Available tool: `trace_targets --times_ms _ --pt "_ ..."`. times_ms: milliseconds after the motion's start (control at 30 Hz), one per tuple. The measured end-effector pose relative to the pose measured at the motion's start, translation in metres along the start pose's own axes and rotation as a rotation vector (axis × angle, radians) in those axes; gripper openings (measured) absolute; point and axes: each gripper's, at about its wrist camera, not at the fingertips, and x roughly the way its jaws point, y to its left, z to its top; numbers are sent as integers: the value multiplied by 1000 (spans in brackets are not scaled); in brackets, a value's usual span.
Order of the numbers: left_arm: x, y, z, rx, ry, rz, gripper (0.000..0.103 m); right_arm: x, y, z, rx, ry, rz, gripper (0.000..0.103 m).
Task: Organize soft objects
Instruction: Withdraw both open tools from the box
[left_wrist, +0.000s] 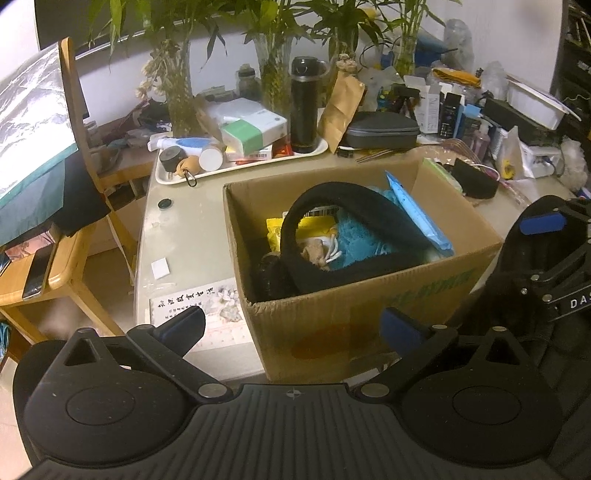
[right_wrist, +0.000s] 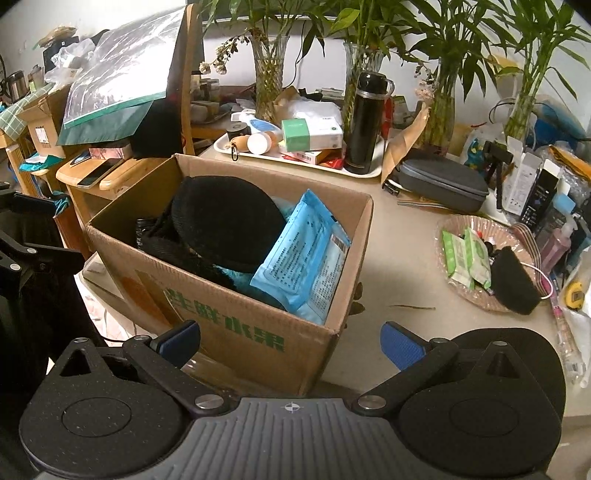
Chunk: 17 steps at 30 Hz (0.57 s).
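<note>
left gripper wide open and empty; black hat in box tilts opening-first toward it

Inside the cardboard box, a black knit hat covers most of a teal fluffy item and a yellow packet. A small beige object under the hat is too unclear to identify. The right gripper is cut off at the left-wrist picture's right edge. Printed text on the blue packet is too small to read.
</note>
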Motion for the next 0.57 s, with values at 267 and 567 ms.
trace_targets --times_ms 267,567 --pt "0 -4 -2 18 -4 5 103 0 -1 -1 -4 -6 -1 103" --pt "1 -4 -2 20 10 -5 103 0 1 1 -9 -8 1 103"
